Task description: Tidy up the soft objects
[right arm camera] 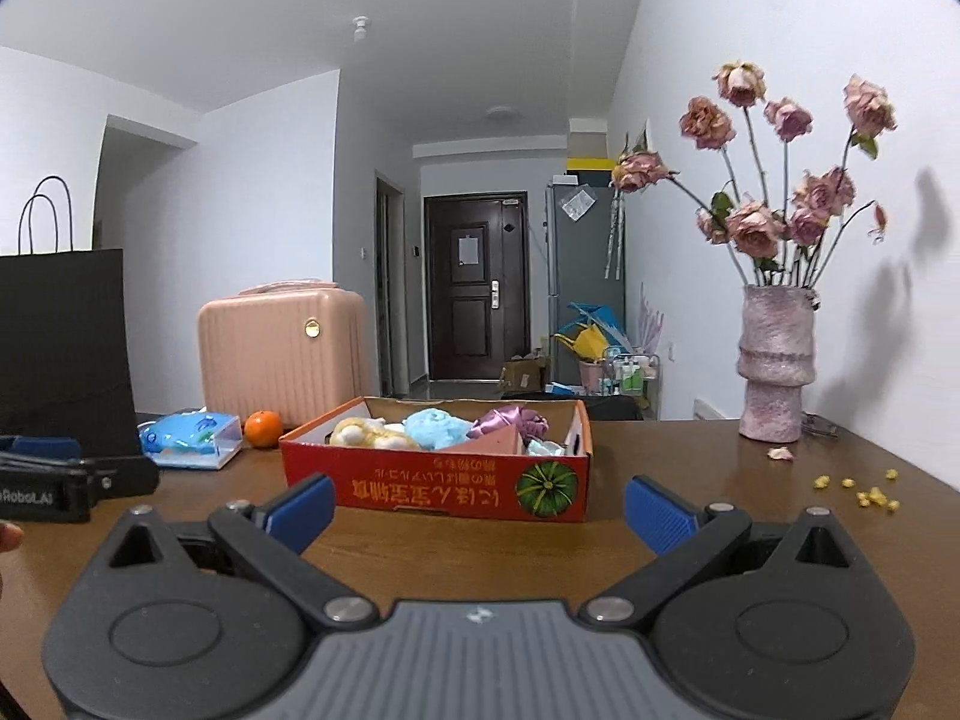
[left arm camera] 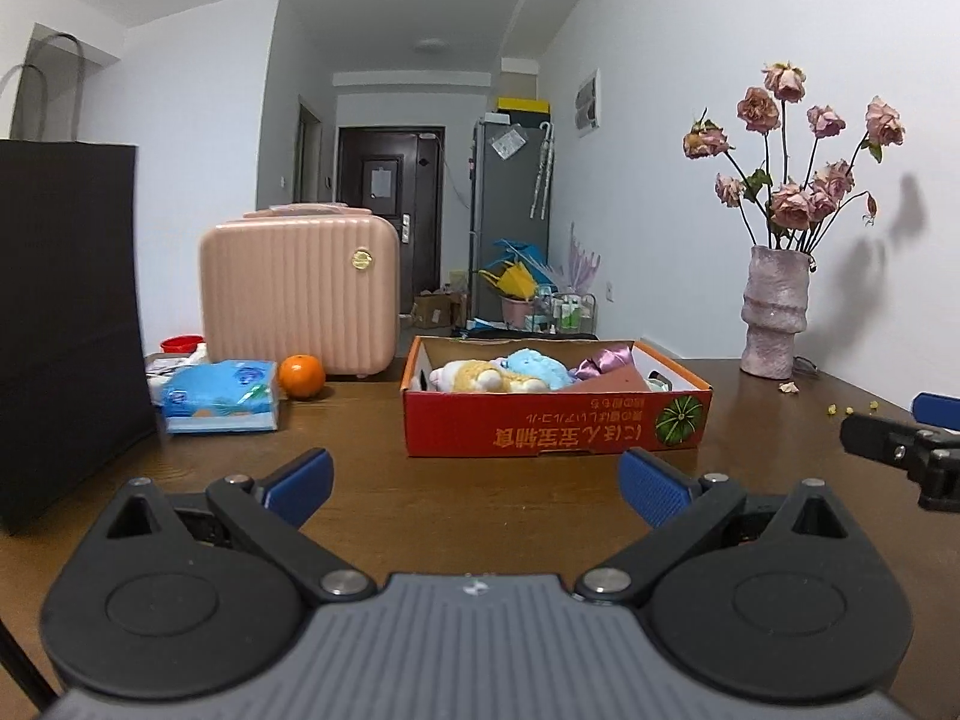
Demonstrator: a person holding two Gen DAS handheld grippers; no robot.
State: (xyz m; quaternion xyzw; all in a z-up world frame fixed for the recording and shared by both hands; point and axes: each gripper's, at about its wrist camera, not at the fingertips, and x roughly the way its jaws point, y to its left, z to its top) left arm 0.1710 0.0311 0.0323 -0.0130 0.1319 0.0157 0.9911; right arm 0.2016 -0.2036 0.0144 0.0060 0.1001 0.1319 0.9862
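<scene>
A red cardboard box [left arm camera: 558, 423] [right arm camera: 432, 480] stands on the brown table ahead of both grippers. Inside it lie a yellow-and-white plush toy [left arm camera: 480, 375] [right arm camera: 366, 433], a light blue plush [left arm camera: 540, 367] [right arm camera: 435, 427] and a shiny purple cloth [left arm camera: 606, 358] [right arm camera: 510, 420]. My left gripper [left arm camera: 474, 483] is open and holds nothing, a little short of the box. My right gripper [right arm camera: 480, 510] is open too, just short of the box's front wall. Each gripper shows at the edge of the other's view: the right gripper [left arm camera: 900, 450], the left gripper [right arm camera: 66, 480].
A pink ribbed case [left arm camera: 300, 294] [right arm camera: 282, 348], an orange [left arm camera: 301, 377] [right arm camera: 263, 428] and a blue tissue pack [left arm camera: 222, 396] [right arm camera: 189, 432] stand left of the box. A black paper bag [left arm camera: 66, 324] [right arm camera: 60, 348] is far left. A vase of dried roses [left arm camera: 774, 312] [right arm camera: 774, 360] stands right, with yellow crumbs [right arm camera: 864, 489].
</scene>
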